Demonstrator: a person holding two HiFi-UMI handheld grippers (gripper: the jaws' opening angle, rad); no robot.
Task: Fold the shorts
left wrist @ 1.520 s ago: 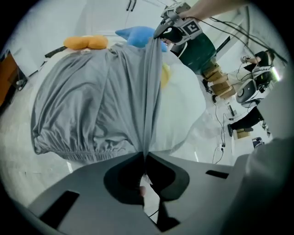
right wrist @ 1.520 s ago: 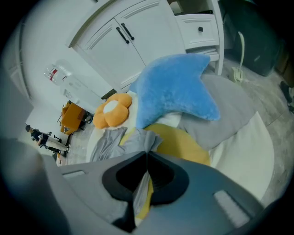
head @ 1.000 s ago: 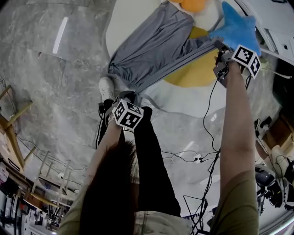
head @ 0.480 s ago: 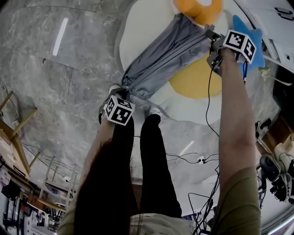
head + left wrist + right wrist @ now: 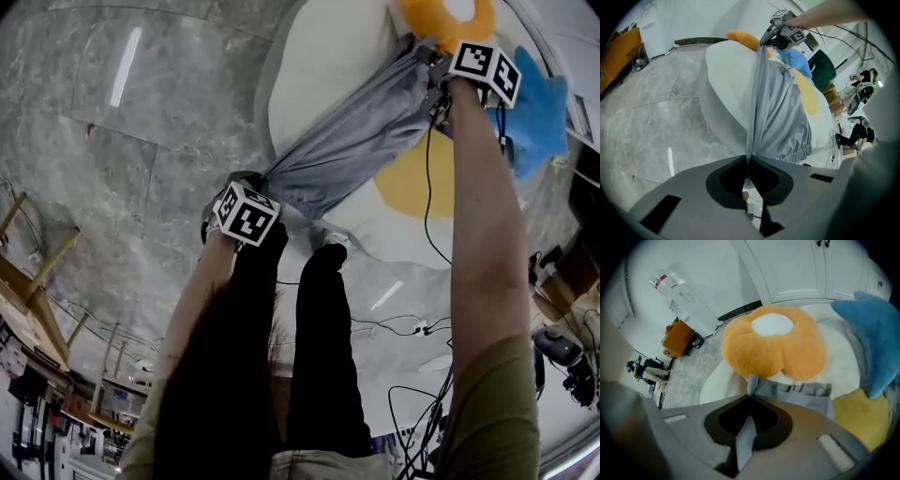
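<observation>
While both ends are pinched, the grey shorts (image 5: 356,141) hang as a taut, twisted band across the upper middle of the head view, from centre-left up to upper right. Fabric is plain light grey, thin, with long creases running along the stretch. In the left gripper view the shorts (image 5: 773,112) narrow to a tight ridge at the jaws and fan out to the right, with a gathered, elastic-looking edge hanging at the lower right. They sit over the white pad (image 5: 319,66) and its yellow patch (image 5: 412,183); whether the slack part touches the pad I can't tell.

Left hand-held gripper (image 5: 265,180): jaws pressed together on the lower-left end of the shorts, cloth coming straight out of the closed tips (image 5: 749,161). Right hand-held gripper (image 5: 429,56): jaws clamped on the upper-right end, with a strip of grey cloth (image 5: 797,392) running back through the jaw gap (image 5: 750,397), just beside the orange flower cushion (image 5: 773,343). Blue star plush (image 5: 876,343) is at that frame's right edge.

Left forearm runs from lower centre up to frame centre-left, gripper pointing steeply down. Right arm is stretched nearly straight up the right side of the head view, olive sleeve at the bottom. Black-trousered legs stand between the arms on the grey floor (image 5: 112,187).
</observation>
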